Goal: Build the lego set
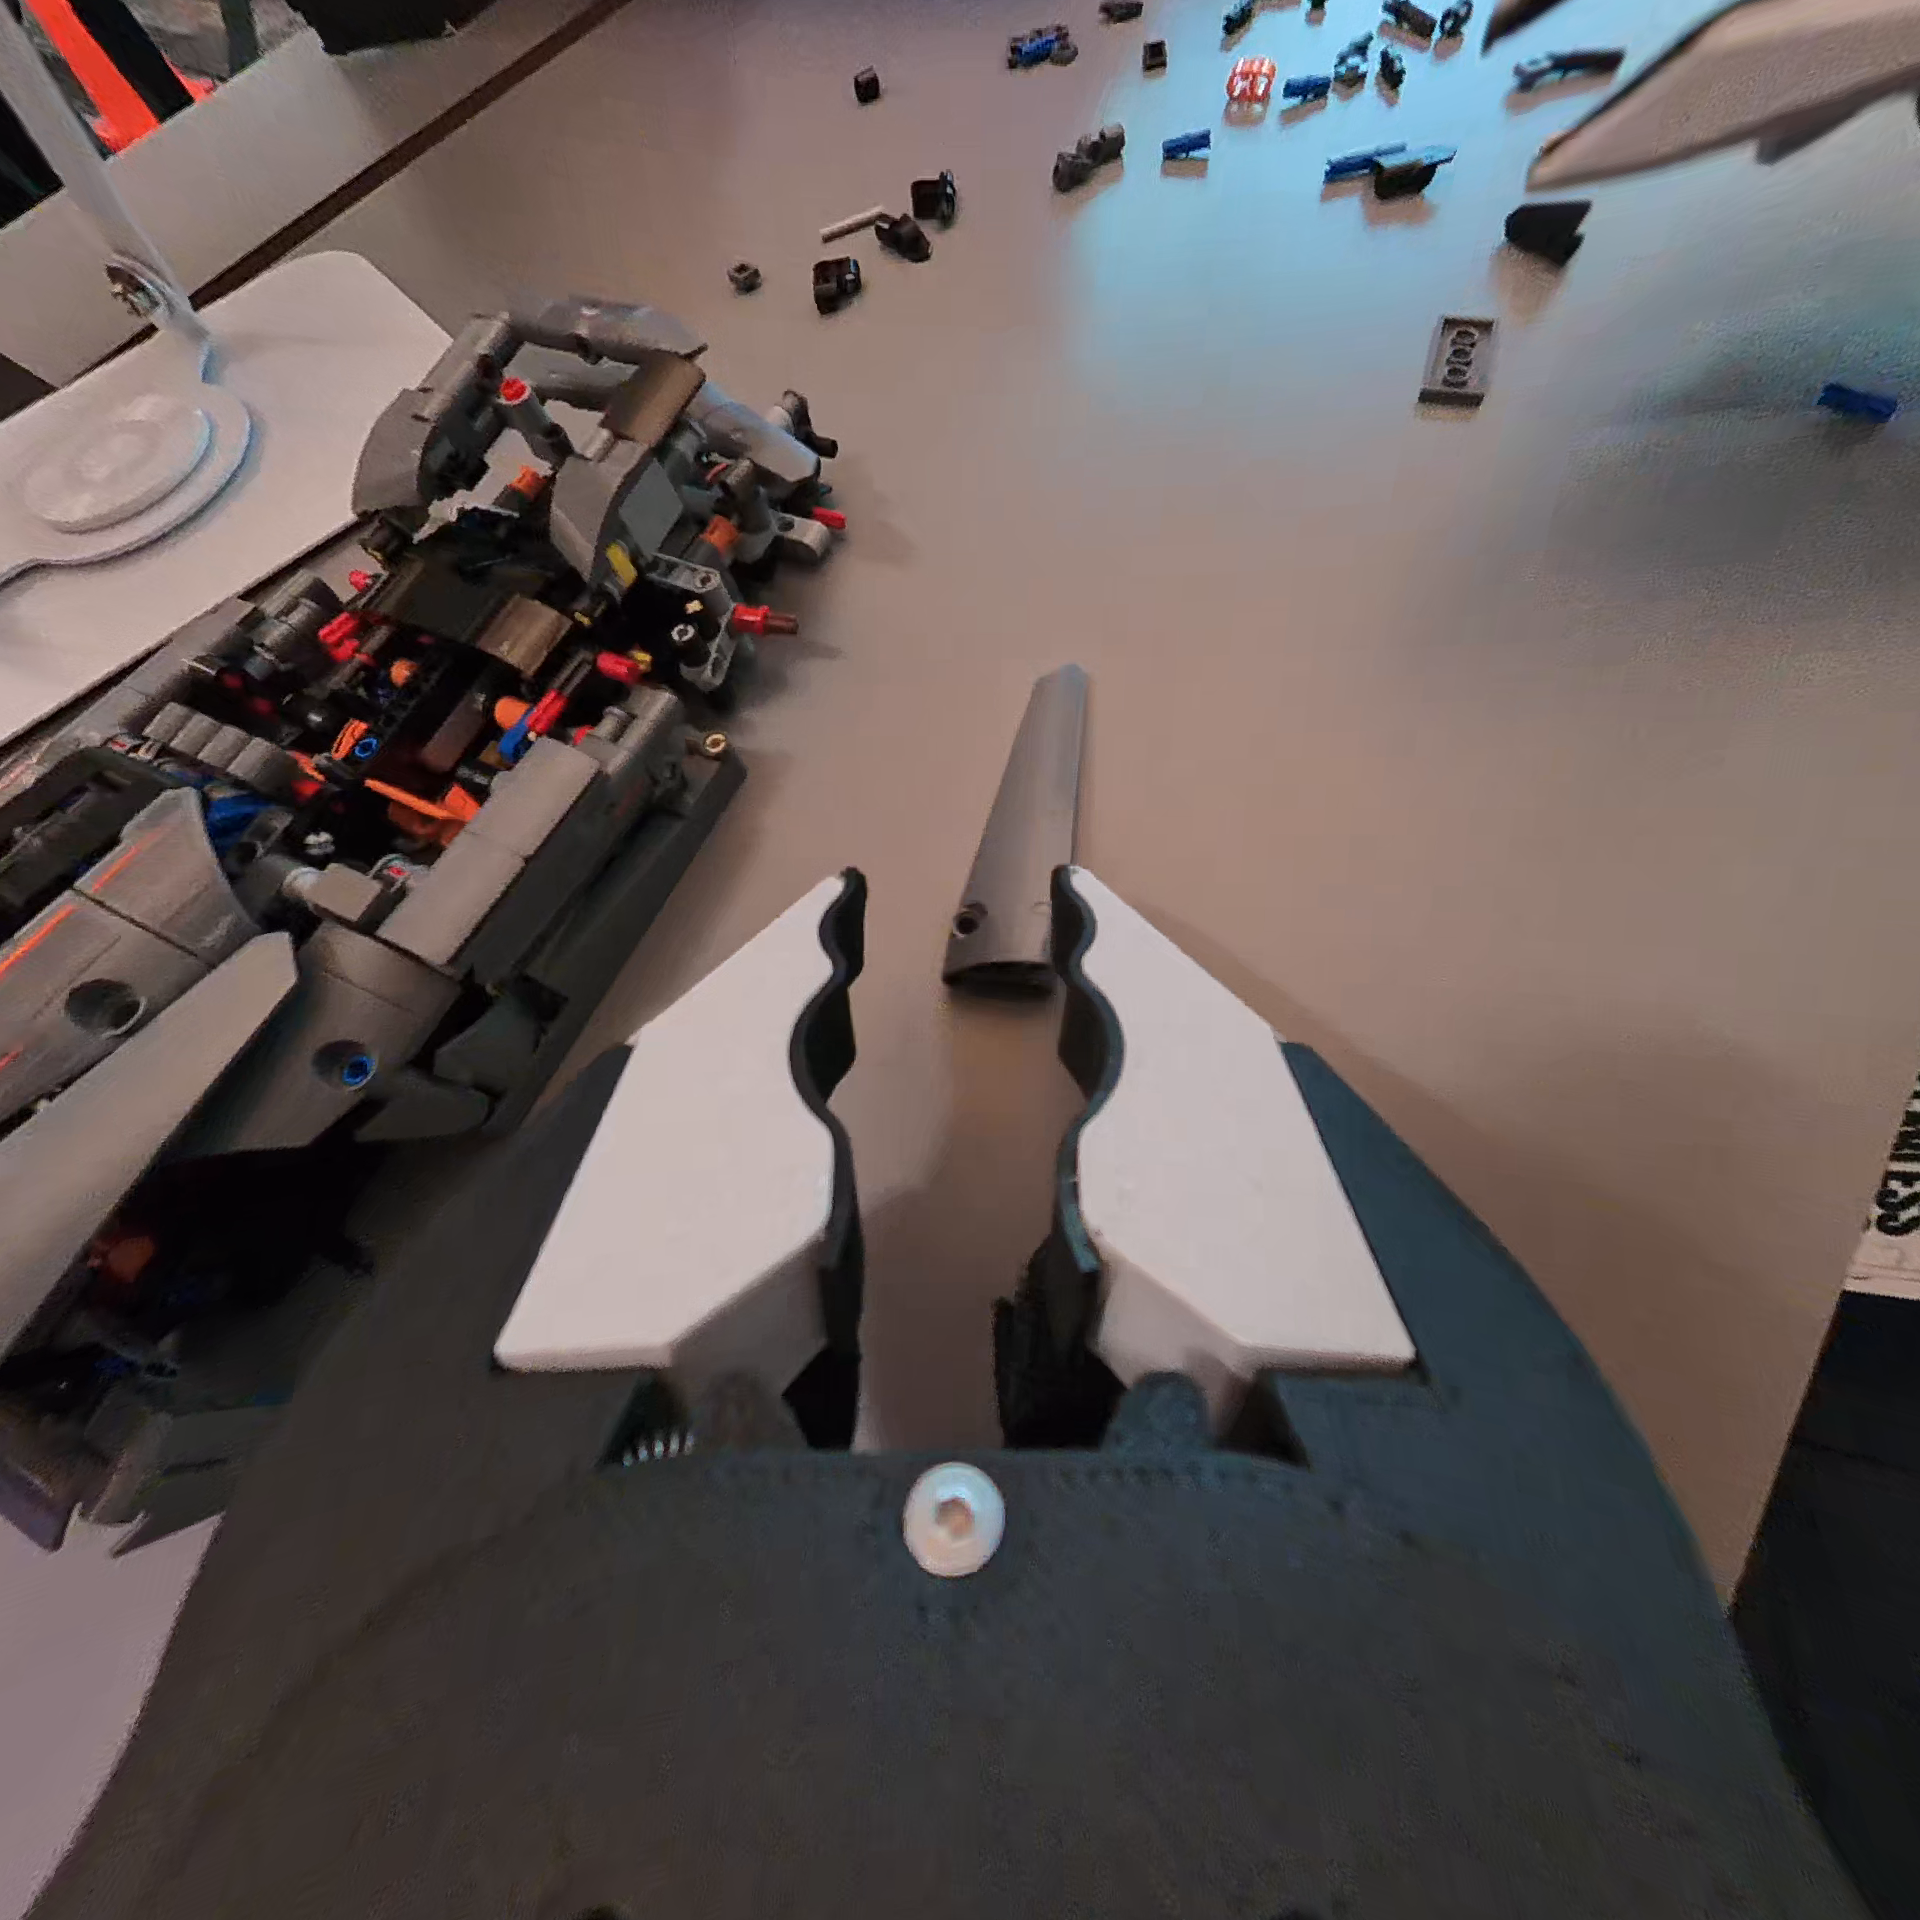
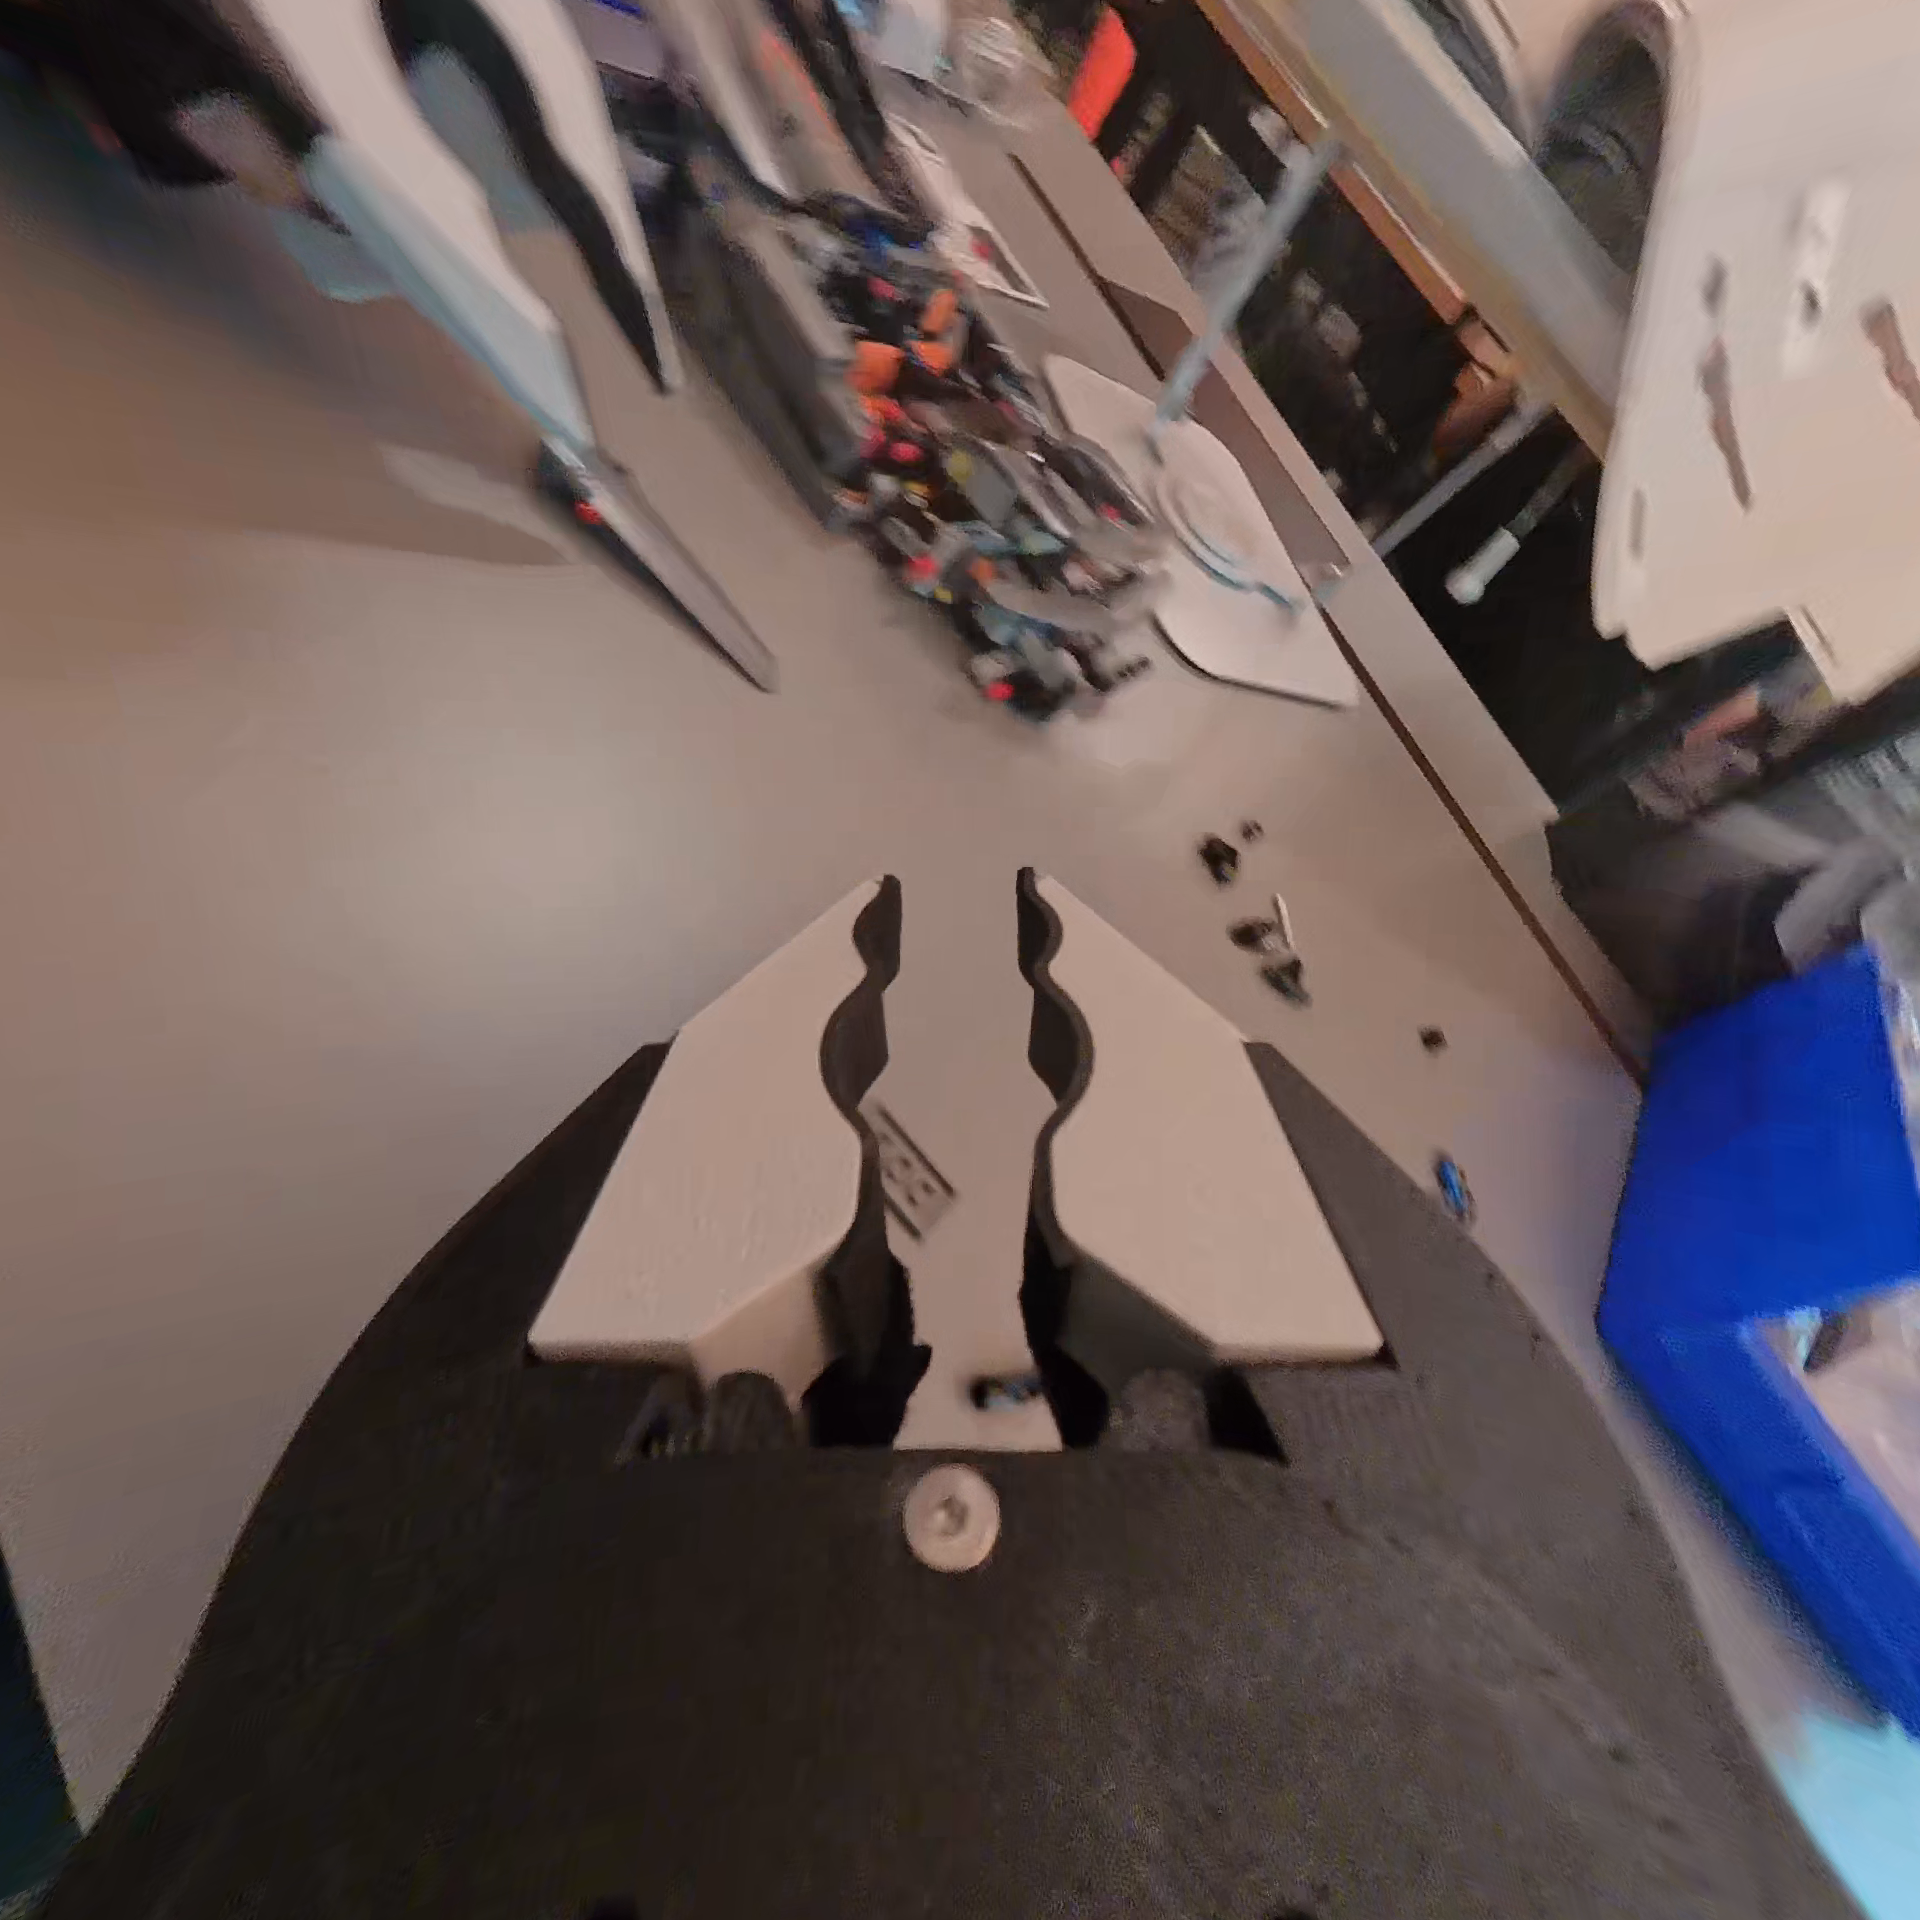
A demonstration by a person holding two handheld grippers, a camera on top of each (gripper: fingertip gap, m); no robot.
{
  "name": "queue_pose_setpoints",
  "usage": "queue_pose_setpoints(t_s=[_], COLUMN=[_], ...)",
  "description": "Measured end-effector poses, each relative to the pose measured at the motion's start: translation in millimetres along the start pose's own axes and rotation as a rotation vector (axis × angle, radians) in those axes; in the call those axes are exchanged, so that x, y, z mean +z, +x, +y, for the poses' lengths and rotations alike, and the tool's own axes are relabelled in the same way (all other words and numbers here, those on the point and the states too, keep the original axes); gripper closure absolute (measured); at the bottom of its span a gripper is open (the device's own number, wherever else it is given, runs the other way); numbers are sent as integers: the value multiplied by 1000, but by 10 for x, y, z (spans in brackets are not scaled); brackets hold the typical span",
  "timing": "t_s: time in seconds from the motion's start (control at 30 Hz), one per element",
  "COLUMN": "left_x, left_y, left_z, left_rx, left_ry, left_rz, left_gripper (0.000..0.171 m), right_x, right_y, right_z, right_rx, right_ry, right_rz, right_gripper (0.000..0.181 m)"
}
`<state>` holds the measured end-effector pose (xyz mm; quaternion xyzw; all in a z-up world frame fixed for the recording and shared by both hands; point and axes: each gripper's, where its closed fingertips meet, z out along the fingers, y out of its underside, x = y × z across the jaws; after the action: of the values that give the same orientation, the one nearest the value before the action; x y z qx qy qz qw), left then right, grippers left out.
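Observation:
The partly built grey, black and orange lego model (image 1: 416, 675) lies on the table at the left. A long dark grey tapered panel (image 1: 1023, 810) lies flat on the table. Its near end sits between the tips of my open left gripper (image 1: 961, 883), against the right finger. In the blurred right wrist view, my right gripper (image 2: 958, 883) is open and empty above the table. A small grey studded plate (image 2: 914, 1174) shows on the table between its fingers. The left gripper (image 2: 468, 208), the panel (image 2: 675, 582) and the model (image 2: 966, 468) show farther off.
Several small black, blue and red loose pieces (image 1: 1143, 125) are scattered at the far side, with a grey studded plate (image 1: 1455, 358) nearer. A white stand base (image 1: 125, 457) sits behind the model. A blue bin (image 2: 1766, 1195) stands at the table's right edge. About 20 cm separates my left fingertips from my right.

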<state>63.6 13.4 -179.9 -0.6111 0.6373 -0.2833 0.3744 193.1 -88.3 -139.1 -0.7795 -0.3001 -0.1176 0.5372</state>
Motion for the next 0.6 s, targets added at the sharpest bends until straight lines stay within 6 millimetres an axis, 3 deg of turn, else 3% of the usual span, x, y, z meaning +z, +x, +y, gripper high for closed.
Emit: queue_pose_setpoints(t_s=[0.13,0.43,0.6], left_x=[-57,-42,-46], left_y=[-109,-172,-167], left_z=[-47,-38,-51], left_rx=[-5,23,45], left_ry=[48,37,45], left_rz=[-51,-121,-133], left_gripper=[139,138,141], right_x=[-65,202,-43], right_y=[502,1385,1843], right_z=[201,499,659], right_rx=[167,325,444], right_ry=[-37,-149,-128], right_rz=[34,47,133], right_gripper=[153,151,150])
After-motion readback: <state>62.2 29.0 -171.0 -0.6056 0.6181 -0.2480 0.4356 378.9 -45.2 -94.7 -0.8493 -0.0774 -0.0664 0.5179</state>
